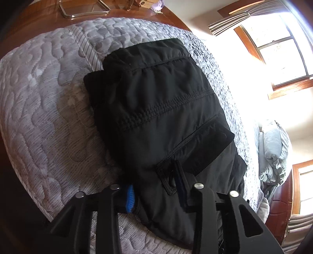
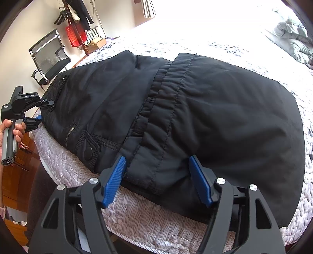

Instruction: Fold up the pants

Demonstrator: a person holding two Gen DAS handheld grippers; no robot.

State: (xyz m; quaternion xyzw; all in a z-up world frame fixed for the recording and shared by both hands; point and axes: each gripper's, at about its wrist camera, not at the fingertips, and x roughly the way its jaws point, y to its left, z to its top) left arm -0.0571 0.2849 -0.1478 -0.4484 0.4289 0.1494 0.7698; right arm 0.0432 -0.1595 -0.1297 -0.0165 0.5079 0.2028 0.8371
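Observation:
Black pants (image 1: 162, 109) lie folded on a grey quilted mattress (image 1: 49, 117), near its corner. My left gripper (image 1: 154, 193) is open at the pants' near edge; one blue pad (image 1: 130, 199) shows beside the cloth, the other finger lies over it by a pocket flap. In the right wrist view the pants (image 2: 195, 117) fill the middle. My right gripper (image 2: 158, 179) is open, its blue pads (image 2: 115, 179) on either side of the hem at the mattress edge. The left gripper (image 2: 42, 111) shows at the pants' far left end, held by a hand.
A wooden floor and a metal chair base (image 1: 84, 8) lie past the mattress. A mesh chair (image 2: 49, 56) and a red bag (image 2: 75, 35) stand by the wall. Bunched grey bedding (image 2: 293, 39) sits at the far right. A bright window (image 1: 279, 54) is on the right.

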